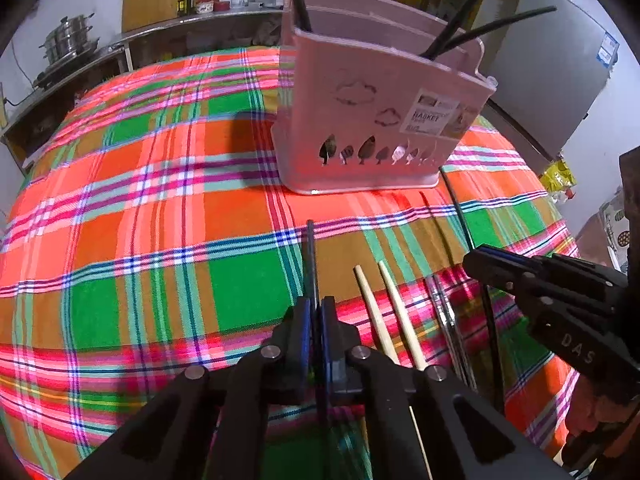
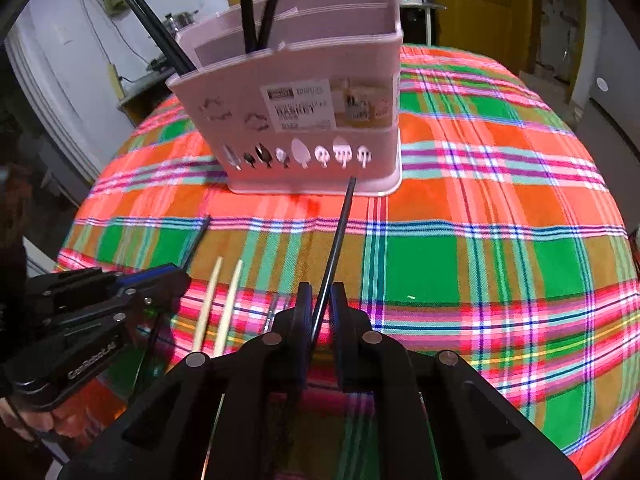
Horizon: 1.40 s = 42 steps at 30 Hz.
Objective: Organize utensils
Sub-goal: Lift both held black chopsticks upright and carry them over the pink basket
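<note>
Left gripper (image 1: 316, 320), bottom centre of its view: pinched tight on a black chopstick (image 1: 310, 252). Right gripper (image 2: 320, 312), bottom centre: narrow, clamping another black chopstick (image 2: 338, 236) aimed at the pink basket (image 2: 304, 92). Basket upper centre on plaid cloth (image 2: 500, 208); two pale wooden chopsticks (image 1: 390, 312) lying right of centre, near the bottom.

Two wrist views, angled steeply down over the desk (image 1: 160, 208).
The pink basket (image 1: 372, 120) and the plaid cloth are shared at close range, seen from left and right.
</note>
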Available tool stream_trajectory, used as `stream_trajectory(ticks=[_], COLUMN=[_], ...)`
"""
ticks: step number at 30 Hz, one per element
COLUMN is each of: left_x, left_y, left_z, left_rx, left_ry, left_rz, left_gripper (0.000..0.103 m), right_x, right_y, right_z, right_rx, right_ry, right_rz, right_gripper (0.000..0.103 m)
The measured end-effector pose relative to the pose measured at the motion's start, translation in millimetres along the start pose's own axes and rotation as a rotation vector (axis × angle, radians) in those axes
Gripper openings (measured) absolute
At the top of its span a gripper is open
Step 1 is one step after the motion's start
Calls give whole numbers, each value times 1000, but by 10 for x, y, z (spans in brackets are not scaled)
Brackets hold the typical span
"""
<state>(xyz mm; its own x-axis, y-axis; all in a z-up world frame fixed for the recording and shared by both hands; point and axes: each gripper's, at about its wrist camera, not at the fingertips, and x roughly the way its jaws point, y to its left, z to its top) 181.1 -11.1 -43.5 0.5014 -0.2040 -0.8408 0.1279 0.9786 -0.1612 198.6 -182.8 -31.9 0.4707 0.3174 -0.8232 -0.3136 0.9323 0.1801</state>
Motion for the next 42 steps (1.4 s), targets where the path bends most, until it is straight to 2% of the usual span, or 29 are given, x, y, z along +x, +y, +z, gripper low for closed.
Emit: stream_trajectory(ticks=[14, 25, 35, 42], left_x=[-664, -1166, -1395, -1429], left_y=[-19, -81, -73, -53], left_z=[208, 385, 471, 430], left_rx=[10, 35, 37, 31], left_ry=[-135, -241, -293, -291], left_rz=[-27, -32, -29, -31], left_gripper=[5, 5, 5, 5], right_x=[-597, -1001, -1183, -1215], right_y=[-20, 1, 29, 24], right_z=[133, 277, 308, 270], right_rx=[8, -6, -27, -24], right_ry=[-138, -246, -295, -299], right_rz=[47, 43, 29, 31], right_gripper=[8, 7, 5, 5])
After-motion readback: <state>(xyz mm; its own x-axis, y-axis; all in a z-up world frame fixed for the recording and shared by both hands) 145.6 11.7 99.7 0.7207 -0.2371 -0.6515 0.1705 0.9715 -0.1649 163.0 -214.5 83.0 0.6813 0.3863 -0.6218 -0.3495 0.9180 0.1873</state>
